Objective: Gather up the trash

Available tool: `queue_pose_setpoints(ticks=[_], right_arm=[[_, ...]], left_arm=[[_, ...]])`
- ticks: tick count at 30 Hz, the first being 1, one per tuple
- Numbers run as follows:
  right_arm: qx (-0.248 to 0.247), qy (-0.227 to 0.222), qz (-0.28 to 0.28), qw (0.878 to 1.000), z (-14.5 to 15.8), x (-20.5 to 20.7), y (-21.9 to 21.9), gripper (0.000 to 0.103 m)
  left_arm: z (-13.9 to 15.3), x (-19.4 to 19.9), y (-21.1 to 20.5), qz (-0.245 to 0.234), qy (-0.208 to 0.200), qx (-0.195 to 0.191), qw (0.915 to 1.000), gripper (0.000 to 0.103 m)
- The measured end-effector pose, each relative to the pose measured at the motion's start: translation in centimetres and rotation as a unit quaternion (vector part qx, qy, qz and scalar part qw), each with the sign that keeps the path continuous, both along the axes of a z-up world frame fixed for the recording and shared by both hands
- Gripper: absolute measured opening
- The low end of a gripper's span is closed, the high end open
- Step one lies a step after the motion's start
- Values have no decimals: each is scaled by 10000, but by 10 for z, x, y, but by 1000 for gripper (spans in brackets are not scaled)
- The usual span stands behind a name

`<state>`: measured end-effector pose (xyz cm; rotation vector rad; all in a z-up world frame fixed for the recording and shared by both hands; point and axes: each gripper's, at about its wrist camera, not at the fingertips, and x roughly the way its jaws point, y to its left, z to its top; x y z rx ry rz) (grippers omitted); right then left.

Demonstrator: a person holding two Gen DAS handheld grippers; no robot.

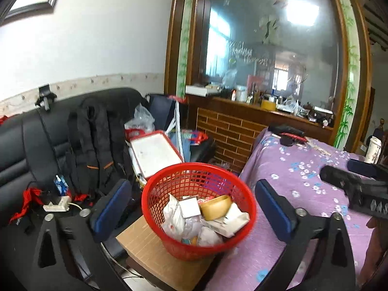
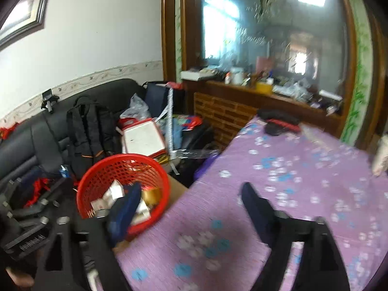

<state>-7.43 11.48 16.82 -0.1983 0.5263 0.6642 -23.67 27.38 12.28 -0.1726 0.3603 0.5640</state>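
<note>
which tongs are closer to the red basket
Left. The left tongs open right in front of the basket, fingers either side. The right tongs hang mostly over the table, beside it.

Purple floral table (image 1: 303, 181) with dark, blurry items (image 1: 287, 131); red basket (image 1: 169, 181) on cardboard box (image 1: 145, 249).

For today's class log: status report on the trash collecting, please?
Left tongs open, empty. Right tongs open, empty. Red plastic mesh basket on cardboard box, holding trash. Nothing blocking it.
</note>
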Motion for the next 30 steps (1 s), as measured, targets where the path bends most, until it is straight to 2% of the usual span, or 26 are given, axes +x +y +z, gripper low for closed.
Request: queue_pose_setpoints(ticks=[2,5,10,13,16,20,22,25,30], right_arm=[[-108,-316,-196,9992,1,-20,-18,101],[-116,-558,-463,9973,-1,-45,-45,103],[-51,-464,-699,9965,-14,-65,-78,103],[-36,-401,-855,9955,-21,-74,-92,103],[106,-283,-973,9948,-21,-84,-106,103],[228,-343,-1176,9922,-16,-103,-122,103],[264,-367,-1271,9909,-15,-110,-126,103],[235,-323,-1310,9906,-16,-114,-129,103],[122,-353,-1258,9913,-19,-114,-125,103]], left_arm=[[3,-10,-15,110,86,141,9998,103],[1,-19,-32,344,307,324,9984,103],[-15,-27,-51,548,771,529,9941,103],[-23,-39,-64,595,752,669,9931,103],[-26,-52,-75,910,647,840,9902,103],[-31,-61,-76,711,745,698,9922,103],[-34,-64,-74,404,769,586,9945,103],[-37,-70,-74,196,602,360,9973,103],[-38,-65,-82,215,628,624,9958,103]])
